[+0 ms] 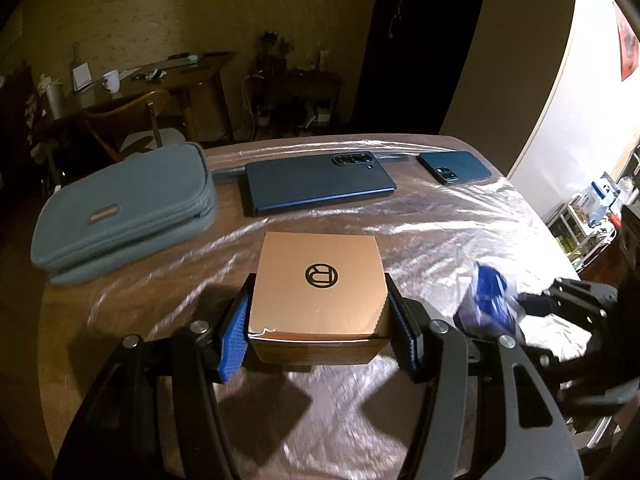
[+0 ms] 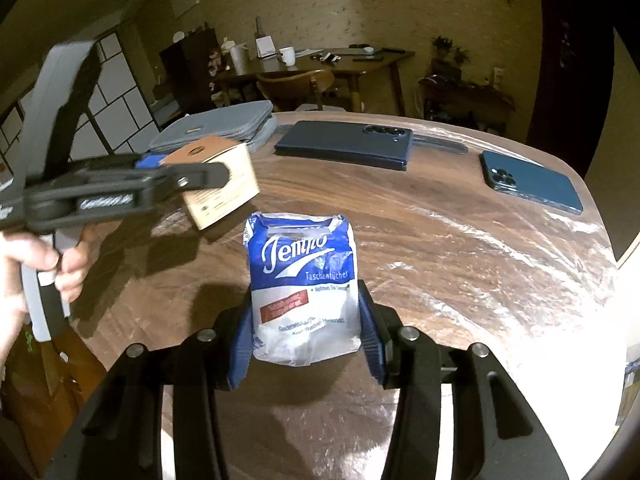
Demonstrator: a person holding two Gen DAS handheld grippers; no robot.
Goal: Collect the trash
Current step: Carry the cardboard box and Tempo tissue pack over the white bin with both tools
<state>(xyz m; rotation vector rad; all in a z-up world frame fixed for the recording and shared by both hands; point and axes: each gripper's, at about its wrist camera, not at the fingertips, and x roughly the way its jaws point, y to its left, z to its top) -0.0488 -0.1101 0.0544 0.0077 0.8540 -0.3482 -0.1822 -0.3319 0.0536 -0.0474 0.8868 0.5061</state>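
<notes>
My left gripper [image 1: 318, 322] is shut on a small brown cardboard box [image 1: 318, 288] with a round black logo, held above the wooden table [image 1: 460, 240]. The box [image 2: 224, 184] and the left gripper [image 2: 188, 176] also show at the left of the right wrist view, lifted off the table. My right gripper [image 2: 306, 332] is shut on a crumpled blue and white Tempo tissue pack [image 2: 302, 292], held above the table [image 2: 460, 232]. In the left wrist view the pack [image 1: 486, 300] appears blurred at the right.
A grey zip pouch [image 1: 124, 212] lies at the table's far left. A dark blue folding phone [image 1: 316, 184] lies at the far middle, and a blue phone [image 1: 454, 166] at the far right. Clear plastic film covers the tabletop. A second table and a chair stand behind.
</notes>
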